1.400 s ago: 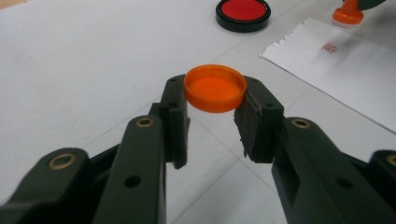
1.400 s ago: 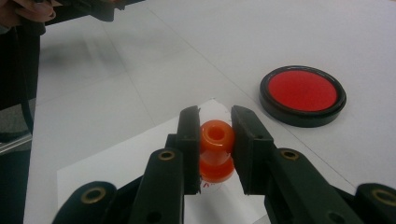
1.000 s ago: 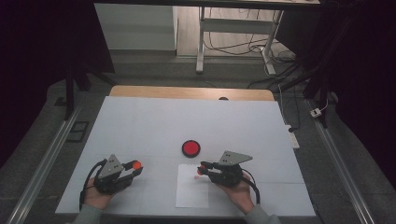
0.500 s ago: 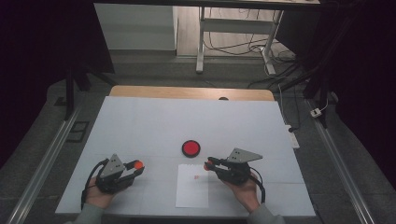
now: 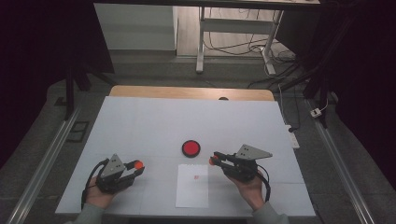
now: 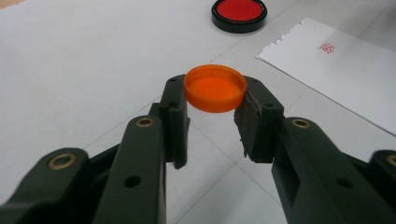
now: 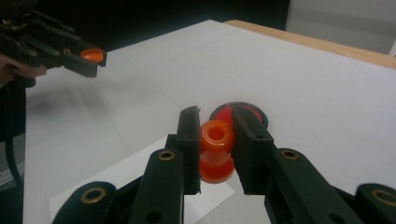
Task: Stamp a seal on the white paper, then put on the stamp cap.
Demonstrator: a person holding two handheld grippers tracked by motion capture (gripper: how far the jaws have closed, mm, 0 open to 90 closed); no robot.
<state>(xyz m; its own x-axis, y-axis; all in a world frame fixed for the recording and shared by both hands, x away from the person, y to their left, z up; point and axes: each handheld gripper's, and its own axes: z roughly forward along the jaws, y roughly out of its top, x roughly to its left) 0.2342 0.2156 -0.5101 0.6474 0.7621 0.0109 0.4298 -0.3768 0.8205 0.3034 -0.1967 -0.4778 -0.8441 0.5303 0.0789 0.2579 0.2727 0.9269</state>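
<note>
right gripper (image 5: 215, 160) | jaws clamping the orange stamp (image 7: 216, 149), hanging centre-frame above the paper (image 5: 192, 185) | left gripper (image 5: 136, 167) | jaws clamping the orange cap (image 6: 215, 87) at lower left | cap lying left of the stamp, surface between

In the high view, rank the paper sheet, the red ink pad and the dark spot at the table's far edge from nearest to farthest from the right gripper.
From the right gripper:
1. Paper sheet, just left and below.
2. Red ink pad, left and slightly beyond; nearly as close.
3. Dark spot, at the far edge.
</note>
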